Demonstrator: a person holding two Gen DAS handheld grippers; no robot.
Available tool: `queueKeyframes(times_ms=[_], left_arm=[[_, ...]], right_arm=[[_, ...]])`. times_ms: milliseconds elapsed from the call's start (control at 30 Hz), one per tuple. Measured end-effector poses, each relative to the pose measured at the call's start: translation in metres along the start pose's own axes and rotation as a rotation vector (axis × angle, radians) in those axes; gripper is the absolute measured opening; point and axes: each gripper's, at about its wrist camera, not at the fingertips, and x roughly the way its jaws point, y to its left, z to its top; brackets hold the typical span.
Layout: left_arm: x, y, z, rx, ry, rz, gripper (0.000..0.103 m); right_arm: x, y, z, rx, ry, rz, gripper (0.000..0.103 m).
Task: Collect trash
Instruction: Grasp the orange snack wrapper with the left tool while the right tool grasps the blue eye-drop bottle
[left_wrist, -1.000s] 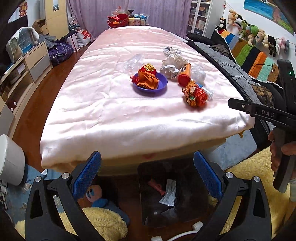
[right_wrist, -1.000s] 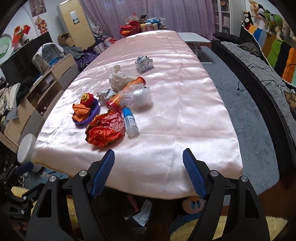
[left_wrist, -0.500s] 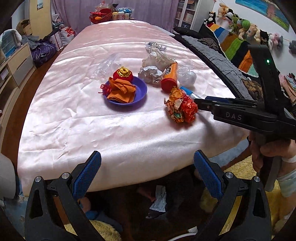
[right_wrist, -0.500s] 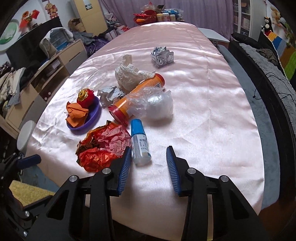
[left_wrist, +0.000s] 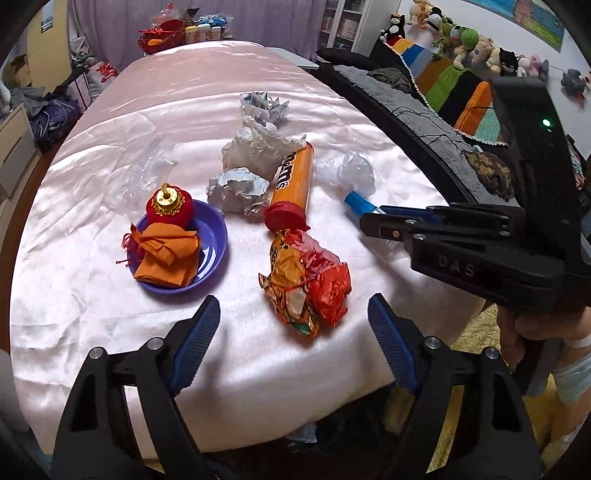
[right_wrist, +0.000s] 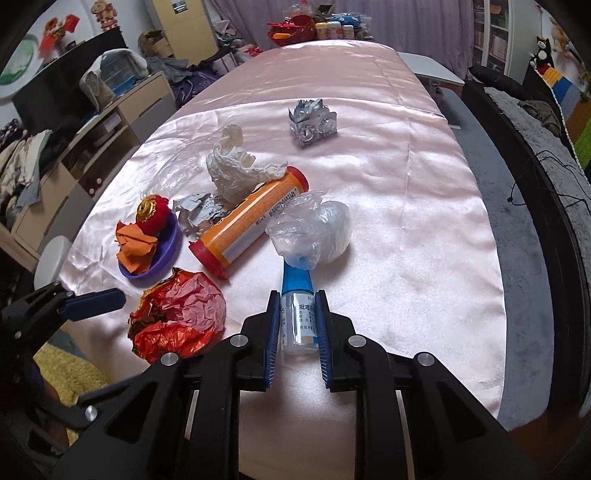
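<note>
The small blue-capped bottle (right_wrist: 297, 314) lies on the pink cloth (right_wrist: 406, 229), now clamped between the right gripper (right_wrist: 296, 325) pads, whose jaws have just been closing from wide apart. Beyond the fingertips its cap touches a clear plastic wad (right_wrist: 314, 232). The left gripper (left_wrist: 293, 325), closing too but still wide and empty, has advanced to straddle the red foil wrapper (left_wrist: 310, 284). Bare cloth spreads right of the bottle; the table edge lies just under both grippers.

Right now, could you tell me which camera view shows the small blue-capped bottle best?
The right wrist view: the blue-capped bottle lies in the centre, its label readable, the right gripper closing its pads on it. In the left wrist view only the bottle's blue cap shows; the right gripper hides the rest.
</note>
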Motion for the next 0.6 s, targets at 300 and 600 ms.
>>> queueKeyframes(times_ms=[300,600], left_arm=[[0.021,0.004,0.01,-0.033,0.043,-0.057,0.045],[-0.004,-0.002,-0.015,-0.011,0.011,-0.035,0.036]], right_arm=[[-0.004,-0.001,-0.006,0.006,0.003,0.037,0.02],[-0.015,0.012,-0.027,-0.002,0.006,0.049,0.02]])
